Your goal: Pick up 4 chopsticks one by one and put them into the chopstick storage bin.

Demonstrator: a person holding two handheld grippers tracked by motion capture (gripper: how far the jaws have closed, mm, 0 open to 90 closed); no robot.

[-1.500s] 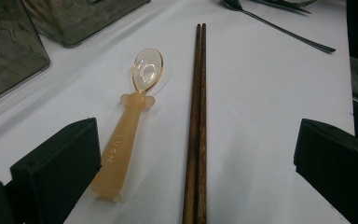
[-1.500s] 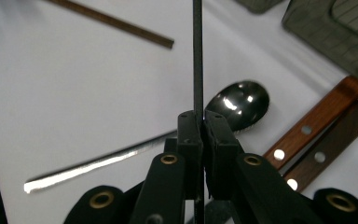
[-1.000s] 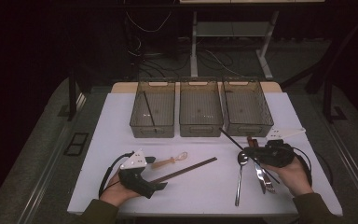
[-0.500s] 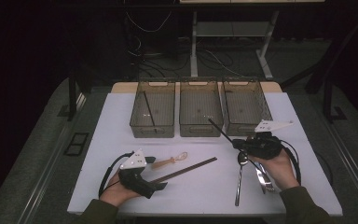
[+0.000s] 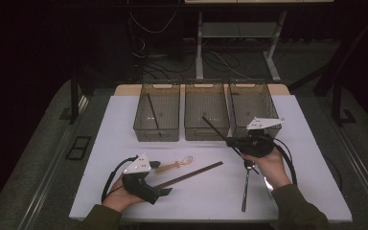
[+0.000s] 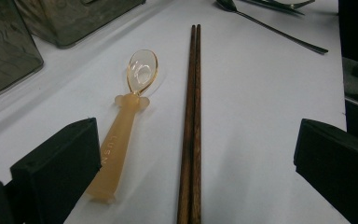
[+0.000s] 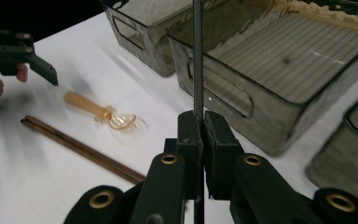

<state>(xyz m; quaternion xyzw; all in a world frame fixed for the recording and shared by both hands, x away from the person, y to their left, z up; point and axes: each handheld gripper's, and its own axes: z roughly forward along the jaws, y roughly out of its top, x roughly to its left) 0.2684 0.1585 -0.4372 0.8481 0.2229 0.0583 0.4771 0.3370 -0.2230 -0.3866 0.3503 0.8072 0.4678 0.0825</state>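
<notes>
My right gripper (image 5: 231,141) is shut on a thin black chopstick (image 5: 215,128), which slants up and left over the front wall of the middle bin (image 5: 206,134). In the right gripper view the pads (image 7: 189,133) pinch the black chopstick (image 7: 197,56), which stands straight up before that bin (image 7: 242,107). My left gripper (image 5: 160,178) rests open on the white table near its front edge. Between its jaws in the left gripper view (image 6: 196,126) lie a pair of wooden chopsticks (image 6: 192,116) and an amber plastic spoon (image 6: 126,112), neither one touched.
Three smoky clear bins stand in a row at the back: the left bin (image 5: 155,135) holds another black chopstick (image 5: 152,112), the right bin (image 5: 249,85) sits behind my right hand. A metal spoon (image 5: 246,184) lies on the table under my right hand.
My right gripper has carried the black chopstick left and away from me, its tip now over the middle bin. The left gripper has stayed put.
</notes>
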